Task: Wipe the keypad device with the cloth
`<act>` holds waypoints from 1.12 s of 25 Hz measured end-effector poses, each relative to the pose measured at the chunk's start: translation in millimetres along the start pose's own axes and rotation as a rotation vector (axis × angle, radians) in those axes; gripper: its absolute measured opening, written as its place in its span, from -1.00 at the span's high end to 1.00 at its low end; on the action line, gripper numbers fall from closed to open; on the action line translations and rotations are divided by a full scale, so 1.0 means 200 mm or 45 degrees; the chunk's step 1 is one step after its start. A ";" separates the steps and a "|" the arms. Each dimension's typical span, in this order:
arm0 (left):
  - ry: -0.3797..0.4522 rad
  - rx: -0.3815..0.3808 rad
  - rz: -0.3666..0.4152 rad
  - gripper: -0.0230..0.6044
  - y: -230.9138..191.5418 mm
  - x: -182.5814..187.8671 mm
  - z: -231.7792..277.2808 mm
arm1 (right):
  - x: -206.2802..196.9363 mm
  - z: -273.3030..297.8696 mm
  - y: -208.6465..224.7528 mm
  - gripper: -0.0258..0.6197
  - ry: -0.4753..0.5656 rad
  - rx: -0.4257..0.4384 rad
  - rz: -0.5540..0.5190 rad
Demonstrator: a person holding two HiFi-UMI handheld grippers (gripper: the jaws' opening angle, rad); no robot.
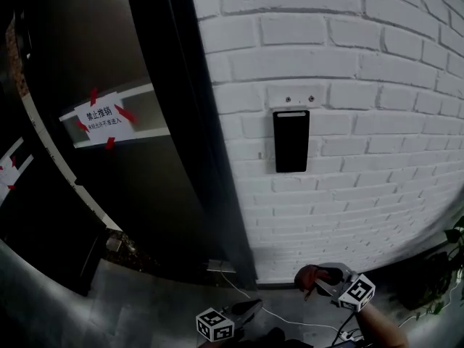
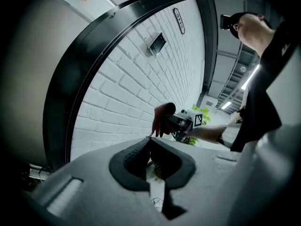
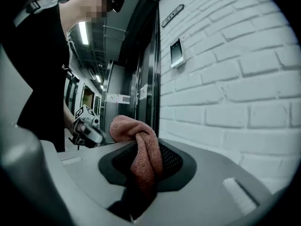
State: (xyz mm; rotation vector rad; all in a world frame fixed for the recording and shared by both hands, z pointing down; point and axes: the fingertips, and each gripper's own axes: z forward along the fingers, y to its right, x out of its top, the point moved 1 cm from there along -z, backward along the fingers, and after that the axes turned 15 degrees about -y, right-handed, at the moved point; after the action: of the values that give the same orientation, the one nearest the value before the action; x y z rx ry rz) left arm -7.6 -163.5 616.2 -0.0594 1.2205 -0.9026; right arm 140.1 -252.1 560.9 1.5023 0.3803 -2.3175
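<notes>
Your right gripper (image 1: 322,285): fingers clamped on cloth (image 3: 140,147) | keypad (image 1: 291,141) well above it, upright | left gripper (image 2: 151,147): fingers together, empty, farther

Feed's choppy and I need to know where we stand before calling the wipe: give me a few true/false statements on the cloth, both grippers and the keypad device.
The right gripper is shut on the cloth. True.
The cloth is touching the keypad device. False: the device sits higher up on the brick wall, and the cloth is held well below it.
The left gripper holds a second cloth. False: its jaws are together with nothing between them.
The keypad device is mounted on the white brick wall, to the right of a dark door frame. True.
</notes>
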 end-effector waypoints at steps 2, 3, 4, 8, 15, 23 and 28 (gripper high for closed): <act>-0.003 0.002 -0.003 0.91 0.02 -0.04 -0.02 | -0.23 -0.02 -0.09 0.64 -0.071 0.018 0.106; -0.002 0.002 -0.006 0.92 0.03 -0.06 -0.04 | -0.32 -0.04 -0.14 0.64 -0.099 0.024 0.164; 0.000 0.003 -0.008 0.92 0.04 -0.08 -0.06 | -0.40 -0.05 -0.19 0.64 -0.119 0.025 0.219; 0.003 0.004 -0.010 0.91 0.08 -0.17 -0.15 | -0.57 -0.10 -0.41 0.64 -0.122 0.011 0.371; -0.016 -0.028 -0.016 0.91 0.22 -0.42 -0.33 | -0.65 -0.16 -0.90 0.64 -0.049 0.023 0.549; -0.033 -0.089 0.007 0.91 0.41 -0.68 -0.48 | -0.67 -0.23 -1.30 0.64 0.090 -0.038 0.654; -0.074 -0.149 0.030 0.91 0.54 -0.78 -0.49 | -0.64 -0.29 -1.51 0.64 0.050 -0.045 0.602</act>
State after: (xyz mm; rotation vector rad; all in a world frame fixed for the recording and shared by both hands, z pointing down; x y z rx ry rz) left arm -36.4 45.9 647.6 -0.1639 1.2166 -0.8031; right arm 106.5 62.2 664.2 1.4367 0.0616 -1.9032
